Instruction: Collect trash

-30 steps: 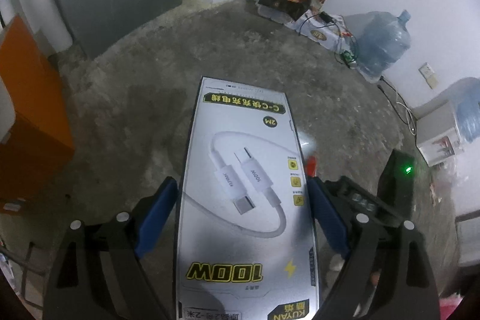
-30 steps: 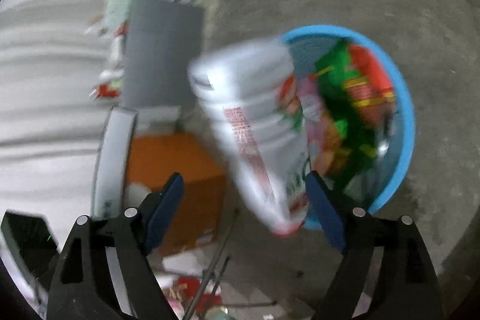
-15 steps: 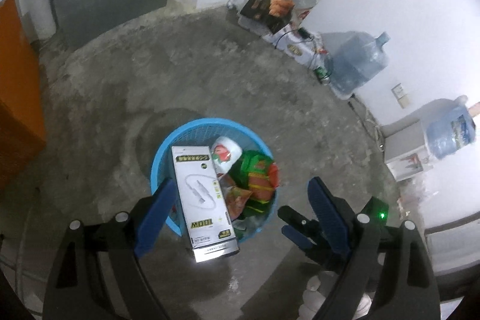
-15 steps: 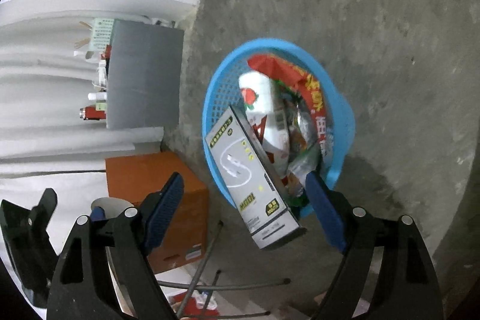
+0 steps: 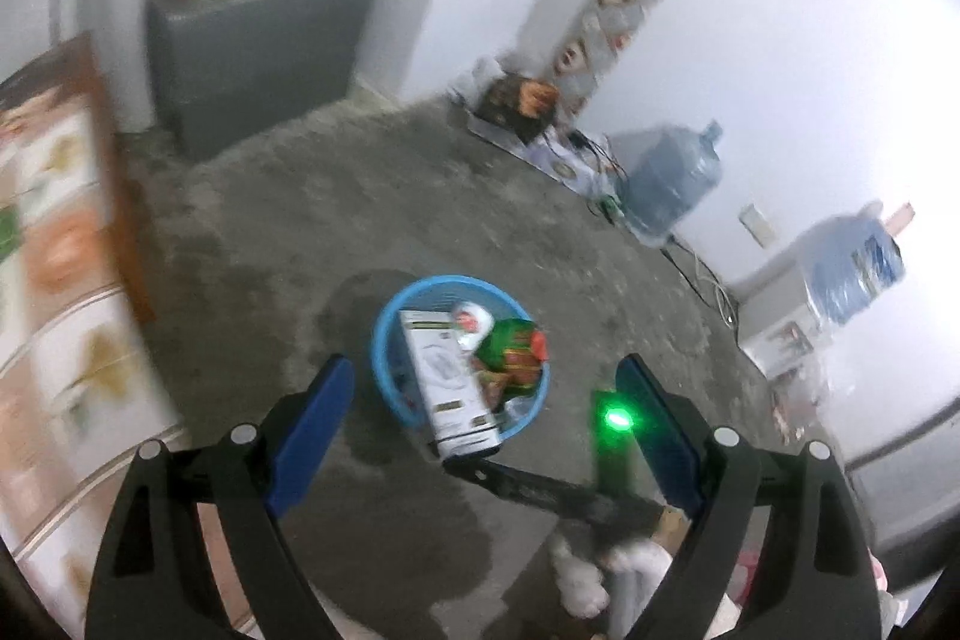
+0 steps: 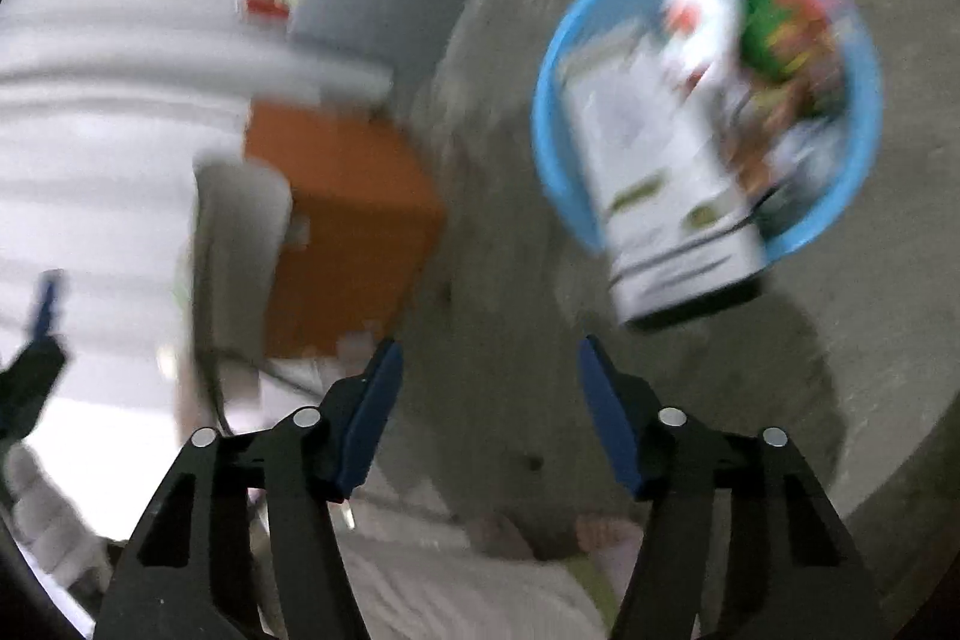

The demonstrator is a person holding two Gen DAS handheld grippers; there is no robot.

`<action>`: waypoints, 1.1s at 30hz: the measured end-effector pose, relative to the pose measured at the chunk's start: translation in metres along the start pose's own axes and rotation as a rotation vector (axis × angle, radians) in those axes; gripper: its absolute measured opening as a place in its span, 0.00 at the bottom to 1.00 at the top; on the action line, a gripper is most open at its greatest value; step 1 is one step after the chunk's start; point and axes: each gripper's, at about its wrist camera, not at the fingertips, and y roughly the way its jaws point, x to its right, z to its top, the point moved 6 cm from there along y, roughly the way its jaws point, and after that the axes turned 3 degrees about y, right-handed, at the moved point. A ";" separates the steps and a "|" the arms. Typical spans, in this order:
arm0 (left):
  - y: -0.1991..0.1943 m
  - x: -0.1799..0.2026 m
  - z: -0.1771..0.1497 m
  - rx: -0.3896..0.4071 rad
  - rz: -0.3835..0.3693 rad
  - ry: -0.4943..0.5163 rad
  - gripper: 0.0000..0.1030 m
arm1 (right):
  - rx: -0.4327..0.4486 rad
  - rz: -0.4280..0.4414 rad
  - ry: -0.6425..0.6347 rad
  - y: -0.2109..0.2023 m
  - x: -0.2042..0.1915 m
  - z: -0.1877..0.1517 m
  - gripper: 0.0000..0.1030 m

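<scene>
A blue round basket [image 5: 384, 340] stands on the concrete floor and holds a white cable box [image 5: 450, 388], a white cup [image 5: 471, 322] and green and red wrappers [image 5: 510, 352]. The box sticks out over the near rim. My left gripper [image 5: 486, 400] is open and empty, well above and short of the basket. In the blurred right wrist view the basket [image 6: 864, 184] with the box [image 6: 660, 196] sits upper right. My right gripper [image 6: 489, 400] is open and empty, away from it.
An orange cabinet [image 6: 348, 226] stands left of the basket. A grey cabinet [image 5: 252, 58] with bottles is at the back. Water jugs [image 5: 672, 184] and cables lie along the right wall. The other gripper's green light [image 5: 618, 421] shows low right.
Both grippers let go of their items, which now lie in the basket. Both have pulled back and up from it; the right view has swung left.
</scene>
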 end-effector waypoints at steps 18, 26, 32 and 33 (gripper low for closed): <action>-0.234 -0.129 -0.172 0.268 0.282 -0.284 0.84 | 0.261 -0.414 0.084 -0.046 0.063 0.042 0.44; -0.265 -0.113 -0.214 0.312 0.358 -0.271 0.92 | 0.598 -0.341 -0.379 -0.153 -0.081 -0.091 0.74; -0.288 -0.089 -0.228 0.408 0.475 -0.238 0.95 | 0.974 -0.313 -0.757 -0.214 -0.189 -0.201 0.92; -0.292 -0.084 -0.230 0.417 0.498 -0.225 0.95 | 0.983 -0.287 -0.793 -0.215 -0.203 -0.215 0.92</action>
